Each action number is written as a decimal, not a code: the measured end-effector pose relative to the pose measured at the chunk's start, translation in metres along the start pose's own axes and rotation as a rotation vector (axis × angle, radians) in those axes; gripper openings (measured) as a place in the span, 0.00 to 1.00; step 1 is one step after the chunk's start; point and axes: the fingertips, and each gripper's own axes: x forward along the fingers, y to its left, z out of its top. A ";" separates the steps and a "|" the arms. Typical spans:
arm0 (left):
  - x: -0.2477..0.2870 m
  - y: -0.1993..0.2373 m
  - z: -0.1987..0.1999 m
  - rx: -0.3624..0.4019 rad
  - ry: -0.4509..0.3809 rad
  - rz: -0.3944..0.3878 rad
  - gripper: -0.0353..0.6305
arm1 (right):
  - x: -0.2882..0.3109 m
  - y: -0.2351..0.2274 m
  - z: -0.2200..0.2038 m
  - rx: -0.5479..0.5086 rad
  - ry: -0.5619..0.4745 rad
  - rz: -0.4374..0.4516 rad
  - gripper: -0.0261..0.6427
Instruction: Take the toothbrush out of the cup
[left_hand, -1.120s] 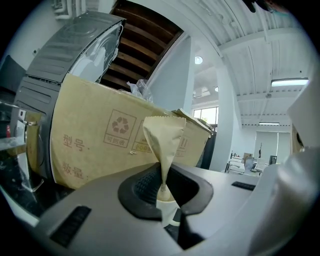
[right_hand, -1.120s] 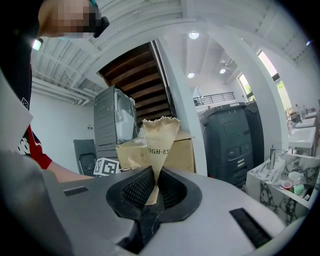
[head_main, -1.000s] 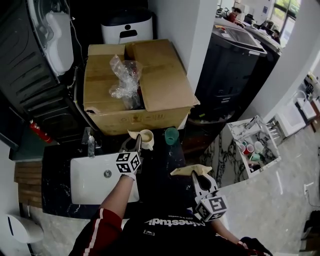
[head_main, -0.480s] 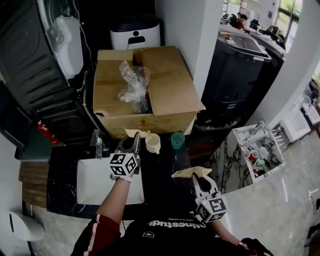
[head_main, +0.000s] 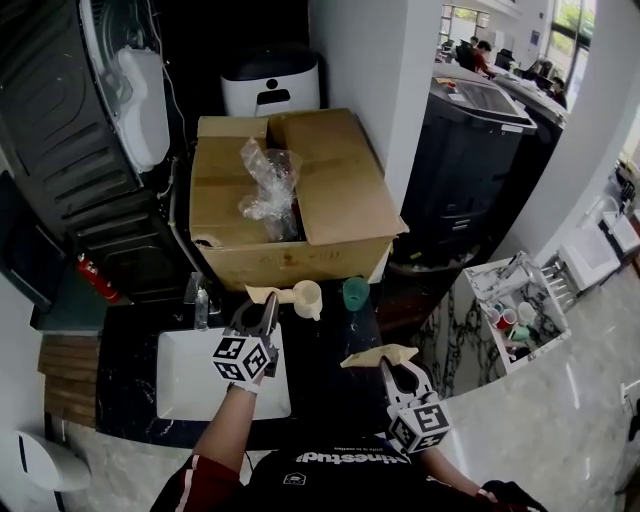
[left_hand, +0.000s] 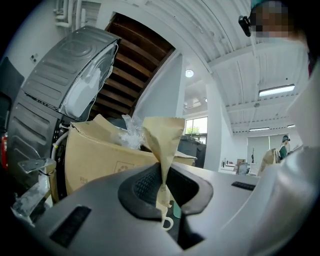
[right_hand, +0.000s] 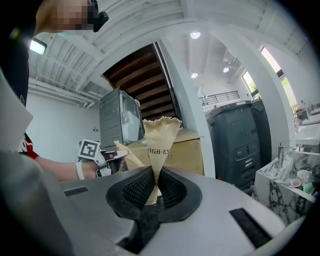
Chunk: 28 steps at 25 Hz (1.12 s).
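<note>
Toothbrush does not show bare; maybe it hides in the tan paper packet (left_hand: 162, 145) clamped in the left claw (head_main: 262, 308), held just beside the cream mug (head_main: 307, 297) near the black surface's (head_main: 320, 350) back edge; the right claw (head_main: 393, 368) pinches a second tan paper packet (head_main: 380, 355); next, carry it away gently.

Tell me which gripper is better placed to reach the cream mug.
Left. The left gripper sits just beside the cream mug; the right gripper hangs nearer the person. Both are shut on paper scraps, though.

An open cardboard box (head_main: 340, 190) holding crumpled plastic (head_main: 268, 180) stands behind a dark counter's (head_main: 322, 362) white sink (head_main: 185, 378).
</note>
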 end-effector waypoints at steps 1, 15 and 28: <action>-0.007 -0.002 0.000 -0.006 0.001 -0.002 0.11 | 0.000 0.001 -0.001 -0.002 0.003 0.001 0.12; -0.103 -0.032 0.020 0.018 -0.037 0.018 0.11 | 0.011 0.013 0.001 -0.004 0.004 0.033 0.12; -0.127 -0.047 0.015 0.041 -0.035 0.027 0.11 | 0.030 0.024 0.011 -0.070 0.004 0.060 0.12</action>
